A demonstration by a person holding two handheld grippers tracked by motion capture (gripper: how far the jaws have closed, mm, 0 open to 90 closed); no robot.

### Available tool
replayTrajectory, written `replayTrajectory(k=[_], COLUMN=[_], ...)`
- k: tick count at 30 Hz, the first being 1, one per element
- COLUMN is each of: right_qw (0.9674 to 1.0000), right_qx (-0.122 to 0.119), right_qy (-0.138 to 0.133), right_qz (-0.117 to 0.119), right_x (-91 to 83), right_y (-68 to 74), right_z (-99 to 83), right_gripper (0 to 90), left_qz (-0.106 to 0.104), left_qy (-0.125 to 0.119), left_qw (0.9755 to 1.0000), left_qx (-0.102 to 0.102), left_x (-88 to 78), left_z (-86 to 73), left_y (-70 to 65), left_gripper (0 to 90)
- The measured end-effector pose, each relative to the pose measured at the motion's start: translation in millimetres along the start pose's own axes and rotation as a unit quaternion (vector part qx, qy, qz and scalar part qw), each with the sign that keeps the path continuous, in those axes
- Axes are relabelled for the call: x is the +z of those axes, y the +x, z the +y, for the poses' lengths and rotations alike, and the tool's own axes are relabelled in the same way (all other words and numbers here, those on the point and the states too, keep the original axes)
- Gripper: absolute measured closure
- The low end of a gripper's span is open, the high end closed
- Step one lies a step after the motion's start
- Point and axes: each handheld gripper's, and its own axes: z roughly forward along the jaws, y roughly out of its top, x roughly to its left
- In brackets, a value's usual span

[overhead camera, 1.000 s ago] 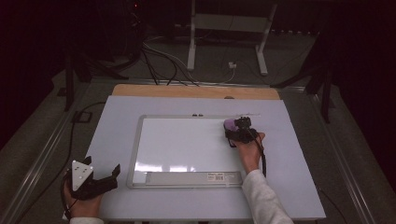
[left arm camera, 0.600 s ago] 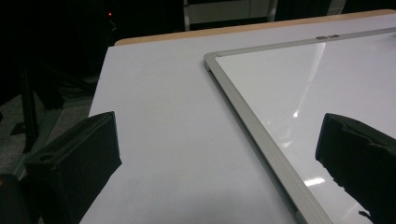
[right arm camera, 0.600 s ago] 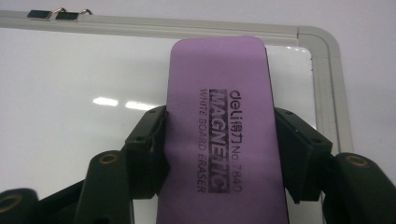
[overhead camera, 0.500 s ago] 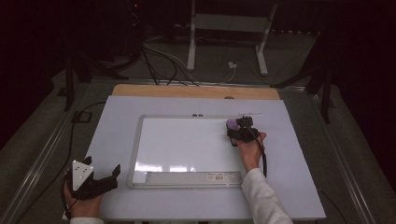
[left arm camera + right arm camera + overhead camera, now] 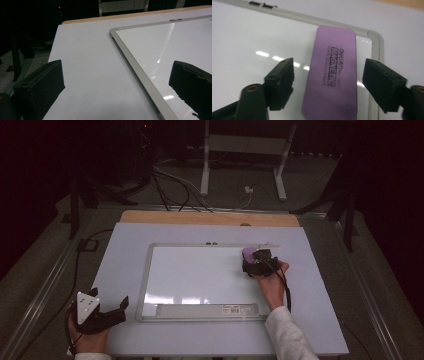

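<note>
The right gripper (image 5: 328, 82), its jaws just opened and clear of both sides, straddles the flat purple magnetic eraser (image 5: 332, 75) lying in the far right corner of the silver-framed whiteboard (image 5: 195, 280), the eraser's near end cut off, while the left gripper (image 5: 117, 85) stands open over the white table (image 5: 85, 75).

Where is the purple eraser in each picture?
High view: the purple eraser lies at the whiteboard's top right corner, at the tip of the right gripper.
Left gripper view: not in this picture; the whiteboard's other top corner is.
Right gripper view: in the middle, between the open jaws, flat on the board.
Shared landmark: the whiteboard's grey frame.
</note>
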Motion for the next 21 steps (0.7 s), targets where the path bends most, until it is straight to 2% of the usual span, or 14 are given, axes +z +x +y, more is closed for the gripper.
replayTrajectory(k=[3,4,9,16,21], right_qw=[0.9998,0.9998,0.9993,0.9992,0.9992], right_qx=[-0.020,-0.021,-0.032,-0.030,-0.017], right_qy=[0.001,0.006,0.013,0.018,0.024], right_qz=[-0.002,0.001,-0.013,-0.021,-0.027], right_x=[-1.1,0.1,2.1,3.6,5.0], right_y=[5.6,6.4,9.1,4.9,-3.1], right_z=[-3.2,-3.9,-4.3,-3.3,-4.3], right_gripper=[32.5,33.1,35.7,34.1,33.6], left_qz=[0.000,0.000,0.000,0.001,0.001], left_qy=[-0.001,-0.001,0.000,-0.001,0.000], left_qw=[1.0000,1.0000,1.0000,1.0000,1.0000], left_qx=[0.000,0.001,0.000,0.000,0.000], left_x=[-0.4,-0.5,-0.1,-0.7,-0.5], left_z=[0.3,0.3,0.0,0.3,0.3], left_y=[-0.5,-0.5,0.0,0.0,-0.2], left_gripper=[0.6,0.6,0.6,0.6,0.6])
